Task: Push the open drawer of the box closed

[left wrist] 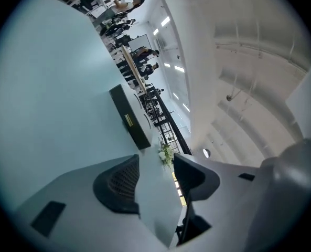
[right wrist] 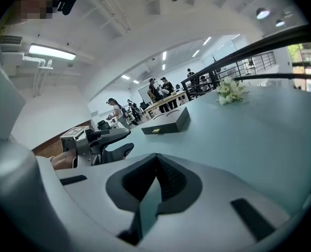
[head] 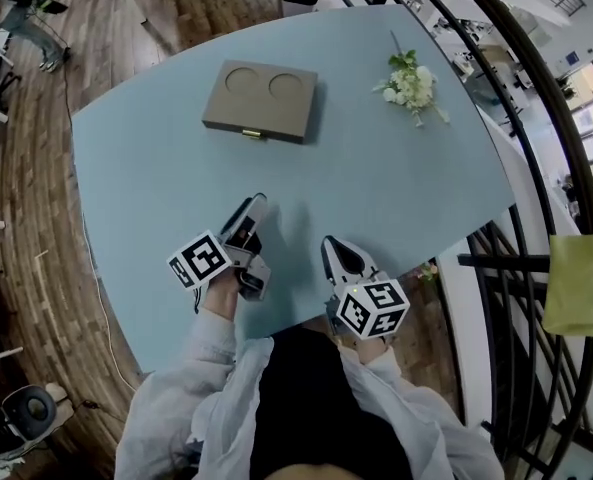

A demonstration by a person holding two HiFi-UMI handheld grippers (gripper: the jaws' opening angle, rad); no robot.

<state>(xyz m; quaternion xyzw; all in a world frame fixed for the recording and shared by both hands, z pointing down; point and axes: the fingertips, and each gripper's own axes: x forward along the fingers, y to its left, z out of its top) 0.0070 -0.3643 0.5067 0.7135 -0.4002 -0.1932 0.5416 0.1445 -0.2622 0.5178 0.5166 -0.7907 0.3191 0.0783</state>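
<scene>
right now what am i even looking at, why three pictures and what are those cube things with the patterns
No robot here: a person holds a two-jaw gripper in each hand. The head view looks down from a camera on their head. The other two views come from cameras riding on the grippers, looking along the jaws. The marker cube on each is part of the tool. On the blue table lie a flat grey-brown box with a gold drawer handle and a small bunch of white flowers. The left gripper has its jaws apart; the right gripper has them together. Neither holds anything, and both are well short of the box.
</scene>
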